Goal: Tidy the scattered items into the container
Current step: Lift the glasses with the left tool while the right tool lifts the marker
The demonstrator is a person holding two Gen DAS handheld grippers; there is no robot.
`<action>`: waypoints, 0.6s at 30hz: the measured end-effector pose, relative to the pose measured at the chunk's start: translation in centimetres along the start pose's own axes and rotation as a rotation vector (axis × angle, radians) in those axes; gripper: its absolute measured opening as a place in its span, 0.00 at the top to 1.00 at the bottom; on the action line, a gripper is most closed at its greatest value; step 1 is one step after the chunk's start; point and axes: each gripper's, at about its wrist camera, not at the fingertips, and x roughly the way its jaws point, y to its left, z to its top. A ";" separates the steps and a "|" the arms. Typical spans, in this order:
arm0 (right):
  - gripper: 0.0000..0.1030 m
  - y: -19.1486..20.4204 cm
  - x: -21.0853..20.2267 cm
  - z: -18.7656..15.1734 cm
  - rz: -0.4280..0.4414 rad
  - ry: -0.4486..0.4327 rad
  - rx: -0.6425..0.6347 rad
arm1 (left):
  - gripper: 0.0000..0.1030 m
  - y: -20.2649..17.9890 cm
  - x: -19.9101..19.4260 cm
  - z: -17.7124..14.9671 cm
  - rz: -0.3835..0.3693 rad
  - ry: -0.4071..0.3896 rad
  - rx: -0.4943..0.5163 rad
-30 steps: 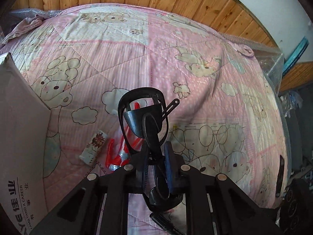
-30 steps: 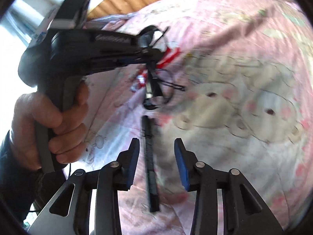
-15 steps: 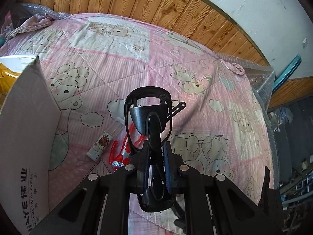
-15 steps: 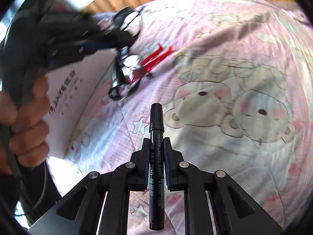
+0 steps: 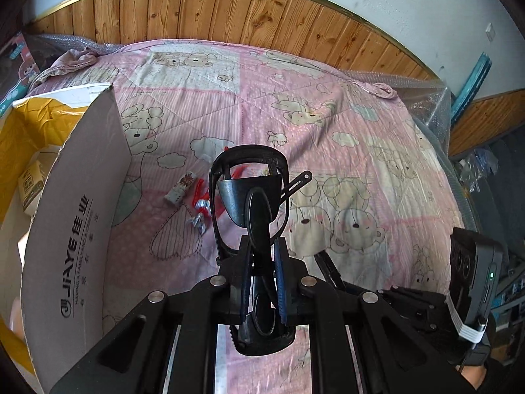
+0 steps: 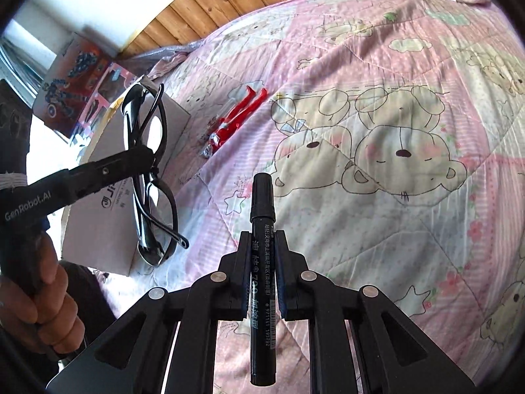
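Observation:
My left gripper (image 5: pixel 261 256) is shut on folded black glasses (image 5: pixel 251 193), held above the pink bear quilt (image 5: pixel 328 124); from the right wrist view the glasses (image 6: pixel 147 177) hang in the left gripper (image 6: pixel 149 157) beside the box. My right gripper (image 6: pixel 261 249) is shut on a black marker (image 6: pixel 261 262) that points forward over the quilt. The white cardboard box (image 5: pixel 75 216) stands at the left, with yellow bags inside. On the quilt lie a red figure (image 6: pixel 239 113), a small floral tube (image 5: pixel 179 189) and foil-wrapped pieces (image 5: pixel 198 221).
Wooden wall panelling (image 5: pixel 229 16) runs behind the bed. Bubble wrap (image 5: pixel 426 98) lines the bed's far right edge. A printed toy box (image 6: pixel 75 92) leans at the back left. A hand (image 6: pixel 49 308) grips the left tool's handle.
The right gripper closed on the marker and raised it off the quilt. The left gripper lifted the glasses higher and drew toward the box, so the box interior shows.

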 end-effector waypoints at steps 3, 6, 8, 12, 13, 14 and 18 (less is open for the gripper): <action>0.87 0.5 0.1 -0.6 0.000 0.004 -0.003 | 0.87 -0.3 -0.7 -1.4 0.003 0.010 0.006; 0.87 0.8 -0.2 -1.2 0.000 0.004 -0.003 | 0.87 -0.5 -1.1 -2.5 0.007 0.020 0.006; 0.87 1.0 -0.4 -1.6 0.001 0.001 -0.003 | 0.87 -0.6 -1.5 -3.3 0.007 0.026 0.006; 0.87 1.4 -0.8 -2.2 0.002 -0.005 -0.006 | 0.87 -0.8 -2.2 -4.4 0.011 0.033 0.008; 0.87 1.5 -0.9 -2.3 0.001 -0.006 -0.006 | 0.87 -0.8 -2.4 -4.6 0.013 0.033 0.007; 0.87 1.6 -1.0 -2.4 0.000 -0.008 -0.008 | 0.87 -0.8 -2.6 -4.8 0.013 0.034 0.007; 0.87 2.0 -1.3 -2.9 -0.004 -0.014 -0.013 | 0.87 -0.9 -3.5 -5.5 0.027 0.028 0.012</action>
